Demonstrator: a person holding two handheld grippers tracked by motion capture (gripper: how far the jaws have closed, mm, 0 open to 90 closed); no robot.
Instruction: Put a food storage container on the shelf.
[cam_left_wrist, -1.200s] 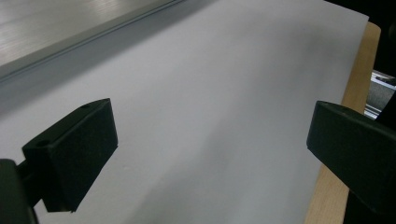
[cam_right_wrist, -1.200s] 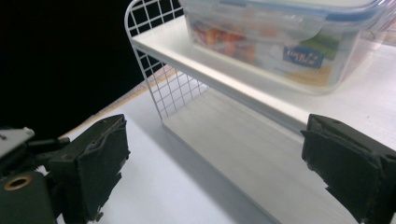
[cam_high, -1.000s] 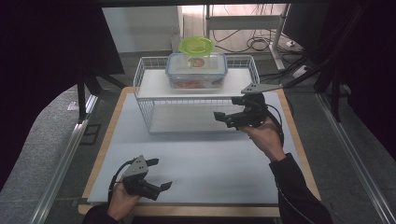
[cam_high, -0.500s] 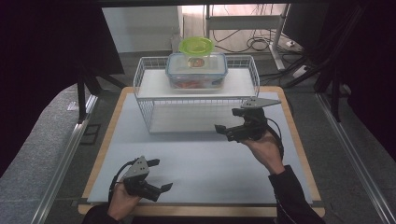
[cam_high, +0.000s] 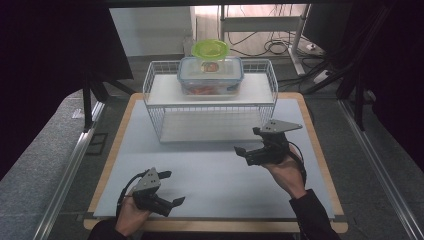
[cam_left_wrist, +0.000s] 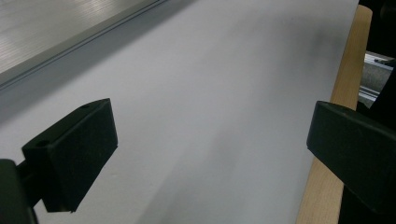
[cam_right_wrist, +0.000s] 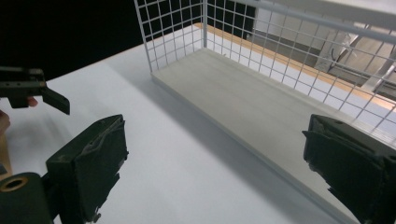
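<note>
right gripper (cam_high: 248, 141): jaws spread, empty, in front of wire rack (cam_high: 155, 107), pointing left | left gripper (cam_high: 171, 188): jaws spread, empty, well apart from rack, pointing right | readable writing: none

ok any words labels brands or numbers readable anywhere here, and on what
None can be read.
The clear lidded container on the wire rack shows a reddish patch through its lid, too small and blurred to tell whether it is print.
The green lid behind it, the table mat, the left gripper and the right gripper show no marking.
</note>
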